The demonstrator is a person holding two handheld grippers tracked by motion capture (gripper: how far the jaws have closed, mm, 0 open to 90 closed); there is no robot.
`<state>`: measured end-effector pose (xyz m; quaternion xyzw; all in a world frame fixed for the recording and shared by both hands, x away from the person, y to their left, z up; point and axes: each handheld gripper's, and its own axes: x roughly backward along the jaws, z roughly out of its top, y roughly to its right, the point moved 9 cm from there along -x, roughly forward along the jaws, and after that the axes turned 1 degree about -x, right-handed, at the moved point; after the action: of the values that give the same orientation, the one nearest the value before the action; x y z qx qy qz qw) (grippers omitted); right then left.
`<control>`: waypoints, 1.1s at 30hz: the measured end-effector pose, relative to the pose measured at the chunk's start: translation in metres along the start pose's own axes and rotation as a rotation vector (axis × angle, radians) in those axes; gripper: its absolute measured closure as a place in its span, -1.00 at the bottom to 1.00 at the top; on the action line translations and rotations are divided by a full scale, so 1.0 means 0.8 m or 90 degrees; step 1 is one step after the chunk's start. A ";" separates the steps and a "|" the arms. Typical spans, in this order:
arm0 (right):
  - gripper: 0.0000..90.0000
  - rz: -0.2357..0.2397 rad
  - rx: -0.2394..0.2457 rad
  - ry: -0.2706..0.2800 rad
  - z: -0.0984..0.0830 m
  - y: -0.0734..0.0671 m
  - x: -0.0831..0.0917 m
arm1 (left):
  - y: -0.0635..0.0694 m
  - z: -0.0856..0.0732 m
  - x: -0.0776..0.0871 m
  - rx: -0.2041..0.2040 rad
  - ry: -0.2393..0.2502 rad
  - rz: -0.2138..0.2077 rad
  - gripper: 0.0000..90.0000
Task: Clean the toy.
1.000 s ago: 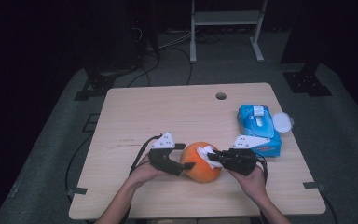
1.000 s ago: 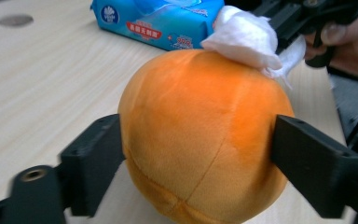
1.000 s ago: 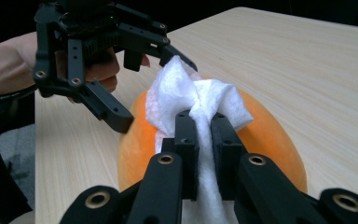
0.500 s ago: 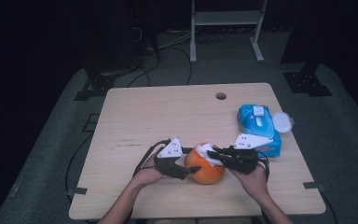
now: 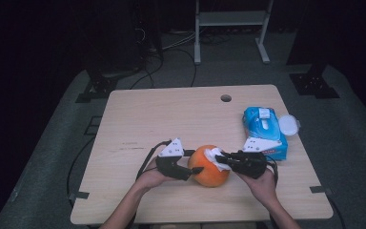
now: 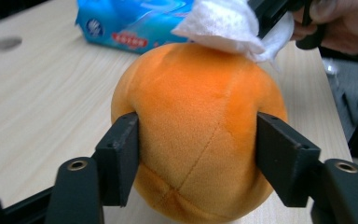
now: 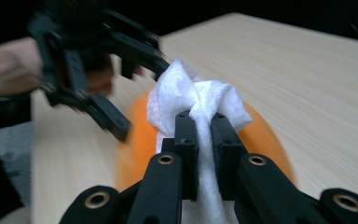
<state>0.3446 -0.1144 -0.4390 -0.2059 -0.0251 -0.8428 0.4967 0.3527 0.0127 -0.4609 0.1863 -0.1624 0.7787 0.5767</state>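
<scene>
A: Inventory, nearest items first?

B: Two grippers, one orange plush ball, one white wipe, one blue wipe pack, one wooden table point(image 5: 138, 119). The left gripper point(image 5: 196, 170) is clamped on the plush ball point(image 5: 208, 172); its jaws have just been closing, and in the left gripper view both pads press into the ball's point(image 6: 200, 135) sides. The ball rests on the table near the front edge, between the two hands.

A: Right gripper?

B: The right gripper point(image 5: 223, 159) is clenched on the white wipe point(image 5: 214, 155). In the right gripper view the wipe point(image 7: 198, 100) is pinched between the jaws and bunched against the top of the ball point(image 7: 261, 135).

A: Containers and contents?

B: One blue wipe pack point(image 5: 263, 129) lies flat near the table's right edge, behind the right hand. A round white lid point(image 5: 288, 125) sits just beside it. Its contents cannot be seen.

A: Legible writing?

B: The pack point(image 6: 130, 23) carries a blue round logo and a red label strip; the text is too small to read.

A: Farthest feature?

B: One round hole point(image 5: 226, 98) near the table's far edge.
</scene>
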 end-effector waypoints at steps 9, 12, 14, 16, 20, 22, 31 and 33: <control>0.83 -0.001 0.016 -0.004 0.003 -0.002 0.000 | 0.009 0.007 -0.002 -0.014 0.006 -0.010 -0.33; 0.83 -0.001 -0.006 -0.002 -0.003 0.006 0.001 | -0.002 0.002 -0.004 0.051 0.001 -0.001 -0.63; 0.83 -0.006 -0.011 -0.002 -0.003 0.009 0.004 | -0.004 -0.001 -0.006 0.075 -0.001 -0.006 -0.70; 0.83 -0.008 -0.015 -0.002 -0.003 0.010 0.006 | -0.001 -0.002 -0.010 0.091 0.005 -0.026 -0.63; 0.83 -0.016 0.008 -0.001 0.003 0.000 0.005 | 0.007 0.002 -0.011 0.038 0.004 -0.009 -0.29; 0.83 -0.011 0.027 0.004 0.009 -0.012 0.003 | 0.012 0.005 -0.011 0.010 0.002 -0.005 -0.26; 0.84 -0.006 0.063 0.004 0.016 -0.028 -0.006 | 0.021 0.005 -0.013 -0.041 -0.004 -0.005 -0.21; 0.84 -0.029 0.059 0.003 0.015 -0.013 0.001 | 0.017 0.000 -0.012 -0.036 -0.008 -0.005 -0.21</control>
<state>0.3390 -0.1070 -0.4261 -0.1803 -0.0673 -0.8522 0.4864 0.3423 0.0006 -0.4659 0.1759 -0.1872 0.7703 0.5837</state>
